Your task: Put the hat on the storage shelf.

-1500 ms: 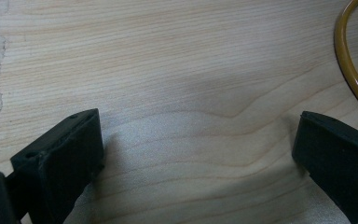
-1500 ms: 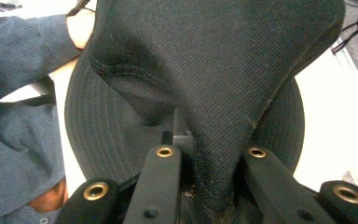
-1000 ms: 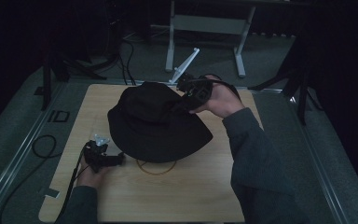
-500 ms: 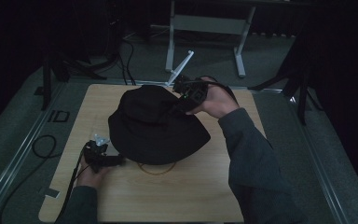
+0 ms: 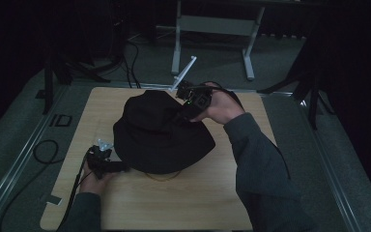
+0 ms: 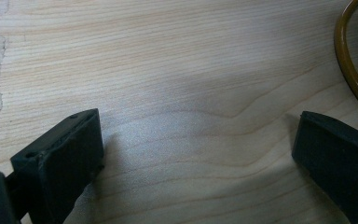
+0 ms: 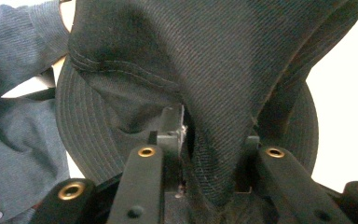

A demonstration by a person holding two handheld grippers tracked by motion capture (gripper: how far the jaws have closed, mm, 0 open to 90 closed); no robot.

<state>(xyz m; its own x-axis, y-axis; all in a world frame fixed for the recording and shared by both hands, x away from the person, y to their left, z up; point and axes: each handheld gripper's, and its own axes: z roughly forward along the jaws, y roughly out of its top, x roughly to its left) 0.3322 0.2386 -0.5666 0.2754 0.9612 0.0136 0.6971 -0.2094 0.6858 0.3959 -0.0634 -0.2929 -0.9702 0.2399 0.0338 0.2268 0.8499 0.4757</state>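
Note:
A black bucket hat (image 5: 159, 135) lies on the wooden table (image 5: 198, 203). My right gripper (image 5: 186, 108) is at the far right side of its crown. In the right gripper view a pinched fold of the hat (image 7: 223, 56) stands between the jaws of my right gripper (image 7: 212, 135); they have just been opening, and a slim gap shows beside the left pad. My left gripper (image 5: 121, 167) rests at the hat's near left brim. Its jaws (image 6: 198, 149) stand wide apart over bare wood (image 6: 168, 70). A tan cord loop (image 6: 349, 70) curves past the right jaw and peeks from under the brim (image 5: 162, 176).
A white rod (image 5: 186, 72) sticks up just behind the right gripper. A metal stand (image 5: 212, 29) is on the floor beyond the table. Cables (image 5: 43, 150) lie on the floor at the left. The person's grey sleeve (image 7: 14, 116) is at the left of the right gripper view.
The right gripper has edged a little to the left over the hat's crown. The left gripper and the hat's brim have stayed where they were.

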